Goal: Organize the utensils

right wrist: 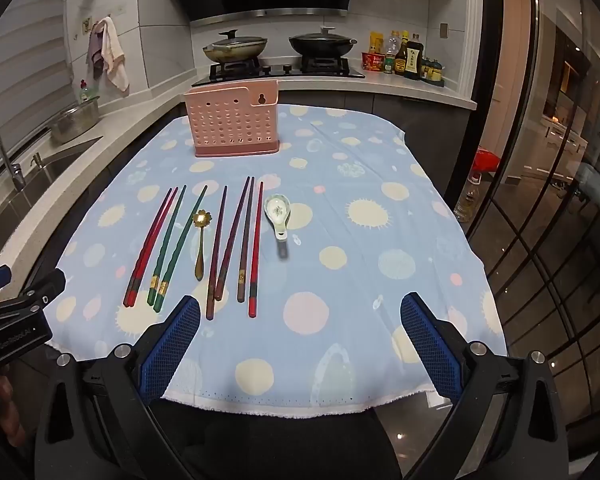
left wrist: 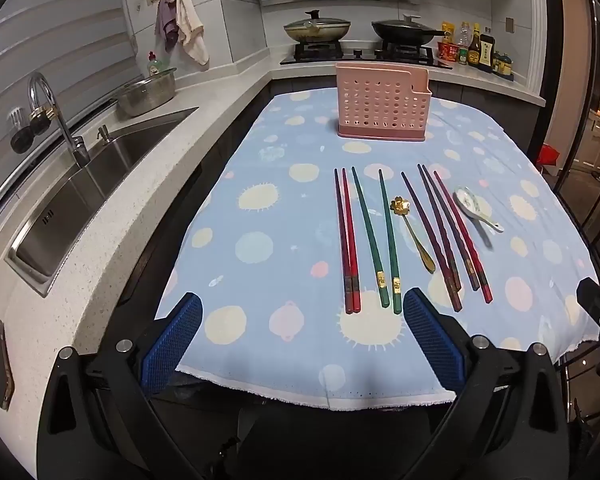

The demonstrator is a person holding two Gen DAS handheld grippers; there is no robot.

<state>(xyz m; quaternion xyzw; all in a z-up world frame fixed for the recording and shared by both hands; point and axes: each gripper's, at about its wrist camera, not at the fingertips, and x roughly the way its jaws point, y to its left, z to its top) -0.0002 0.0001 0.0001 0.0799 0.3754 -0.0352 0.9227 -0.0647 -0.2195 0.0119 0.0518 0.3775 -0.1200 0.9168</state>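
So both grippers were hanging over the near edge of the table with their jaws spread as wide as they go and nothing between the blue ribbed pads. The left gripper and the right gripper were both tilted down toward the pale blue tablecloth with pastel dots, and neither was touching any utensil.

Everything was laid out in a row just ahead of the grippers. From the left gripper's view, the pair of red lacquered chopsticks and the pair of green chopsticks with gold bands lay straight ahead between its fingers, handle ends nearest. Right of those was the small gold flower-bowled spoon, then four dark purple and red chopsticks fanned out a bit, and furthest right the white ceramic soup spoon with a floral print.

From the right gripper the whole row sat ahead and off to its left, with the ceramic spoon closest to its centre line and the handle ends of the dark chopsticks near its left pad.

The pink perforated plastic utensil holder stood upright well beyond the row, at the far end of the cloth, and looked empty as far as I could tell. Part of the left gripper's black frame showed at the far left of the right view.
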